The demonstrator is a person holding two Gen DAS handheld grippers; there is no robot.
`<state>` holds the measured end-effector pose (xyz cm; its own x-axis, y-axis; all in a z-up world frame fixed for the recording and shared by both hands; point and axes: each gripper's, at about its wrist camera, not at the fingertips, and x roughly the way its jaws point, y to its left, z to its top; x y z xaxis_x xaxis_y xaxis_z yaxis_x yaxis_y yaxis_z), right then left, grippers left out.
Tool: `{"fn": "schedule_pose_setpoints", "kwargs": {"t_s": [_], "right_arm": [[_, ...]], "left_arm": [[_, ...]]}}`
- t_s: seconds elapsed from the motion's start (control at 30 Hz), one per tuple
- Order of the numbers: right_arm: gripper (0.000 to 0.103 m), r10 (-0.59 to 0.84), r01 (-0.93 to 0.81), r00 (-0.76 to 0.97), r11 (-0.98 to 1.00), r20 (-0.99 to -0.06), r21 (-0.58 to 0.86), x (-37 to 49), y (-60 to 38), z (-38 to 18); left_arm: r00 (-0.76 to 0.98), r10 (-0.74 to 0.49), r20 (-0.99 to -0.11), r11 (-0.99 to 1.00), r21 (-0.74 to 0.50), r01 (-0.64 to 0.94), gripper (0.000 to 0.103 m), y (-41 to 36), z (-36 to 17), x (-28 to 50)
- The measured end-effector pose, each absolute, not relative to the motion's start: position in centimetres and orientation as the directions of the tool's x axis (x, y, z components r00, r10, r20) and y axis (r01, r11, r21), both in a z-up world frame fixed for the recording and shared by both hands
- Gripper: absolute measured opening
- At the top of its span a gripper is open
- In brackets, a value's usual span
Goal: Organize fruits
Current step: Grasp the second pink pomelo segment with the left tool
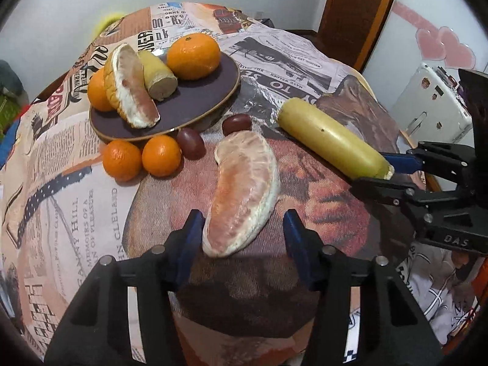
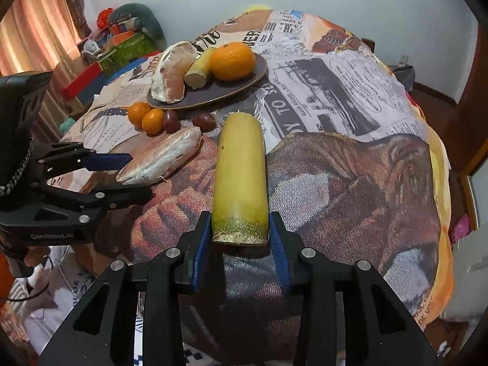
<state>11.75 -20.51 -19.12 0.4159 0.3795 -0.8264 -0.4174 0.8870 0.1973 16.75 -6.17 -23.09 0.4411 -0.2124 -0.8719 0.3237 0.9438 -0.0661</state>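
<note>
A peeled pomelo segment [image 1: 244,192] lies on the tablecloth between the jaws of my open left gripper [image 1: 244,231]; the pads stand on either side of its near end, the left one close to it. It also shows in the right wrist view [image 2: 161,158]. A long yellow stalk piece [image 2: 241,170] lies on the cloth, and my right gripper [image 2: 241,235] is shut on its cut end; it also shows in the left wrist view [image 1: 332,137]. A dark plate [image 1: 195,103] holds a pomelo segment [image 1: 134,88], a short yellow piece [image 1: 157,76] and oranges [image 1: 193,56].
Two small oranges [image 1: 140,158] and two dark red grapes [image 1: 213,135] lie on the cloth in front of the plate. The round table's edge drops off at right. Boxes and clutter [image 2: 116,45] stand beyond the table at left, a white appliance [image 1: 433,103] at right.
</note>
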Motion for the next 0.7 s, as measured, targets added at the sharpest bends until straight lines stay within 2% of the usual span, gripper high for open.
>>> {"fn": "schedule_pose_setpoints", "kwargs": {"t_s": [0.13, 0.23, 0.5, 0.6, 0.7], "right_arm": [[0.035, 0.403, -0.416, 0.411, 0.881, -0.818, 0.226, 12.6, -20.6, -18.9], [0.041, 0.416, -0.413, 0.419, 0.879, -0.807, 0.239, 13.5, -20.4, -18.6], [0.041, 0.434, -0.438, 0.403, 0.865, -0.806, 0.247, 16.3, -19.5, -19.2], [0.041, 0.443, -0.446, 0.389, 0.858, -0.808, 0.255, 16.8, -19.2, -19.7], [0.039, 0.455, -0.442, 0.392, 0.856, -0.800, 0.270, 17.1, -19.1, -19.9]], "left_arm": [[0.431, -0.228, -0.873, 0.945, -0.091, 0.315, 0.055, -6.3, -23.1, 18.4], [0.419, -0.239, -0.876, 0.940, -0.100, 0.326, 0.055, -6.8, -23.4, 19.6], [0.417, -0.255, -0.872, 0.933, -0.109, 0.343, 0.055, -7.7, -23.9, 21.7], [0.429, -0.255, -0.867, 0.935, -0.107, 0.339, 0.049, -7.4, -24.0, 22.0], [0.430, -0.273, -0.861, 0.934, -0.131, 0.332, 0.048, -6.9, -23.9, 22.0]]}}
